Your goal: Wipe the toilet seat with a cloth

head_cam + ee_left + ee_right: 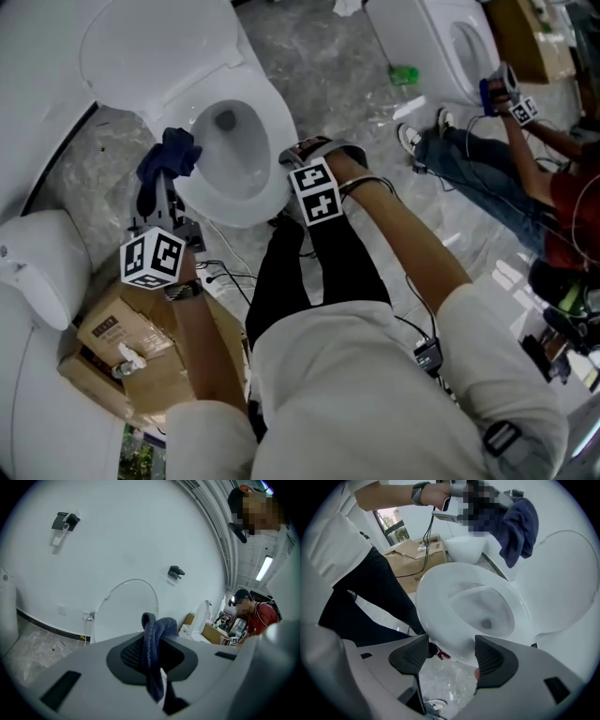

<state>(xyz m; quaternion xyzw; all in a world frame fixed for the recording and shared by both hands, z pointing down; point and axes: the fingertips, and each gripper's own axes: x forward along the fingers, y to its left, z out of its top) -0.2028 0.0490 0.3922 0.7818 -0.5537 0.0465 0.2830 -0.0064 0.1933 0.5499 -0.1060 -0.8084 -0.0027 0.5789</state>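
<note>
White sleeves and dark trousers of the person [375, 375] fill the lower head view, both arms reaching forward over a grey marbled floor [328, 66].

Fixture: a white ceramic toilet [141, 103] stands ahead, with its lid raised [150, 47]. The white oval ring round the bowl [274, 127] is taken to be the seat. Its long axis runs from the lid towards the person's feet.

Secondary items: a brown cardboard box [141, 356] sits on the floor by the left arm. A second person [525, 187] sits well apart at the right.

Task item: the dark blue cloth [172, 155] is bunched at the left flank of the ring, just beside its outer edge. Contact with the ring cannot be confirmed.

Left gripper [161, 197]: pinching the cloth, a fold hanging down between the pads.

Right gripper [314, 155]: jaws spread wide with nothing pinched. It sits at the ring's near right edge, the bowl front showing just beyond the pads.

Assessment: wiping is not evidently begun. The ring lies to the right of, and slightly ahead of, the cloth-bearing left gripper. That gripper is the nearer working one. The next move calls for lowering the cloth onto the ring and sweeping along its curve.
</note>
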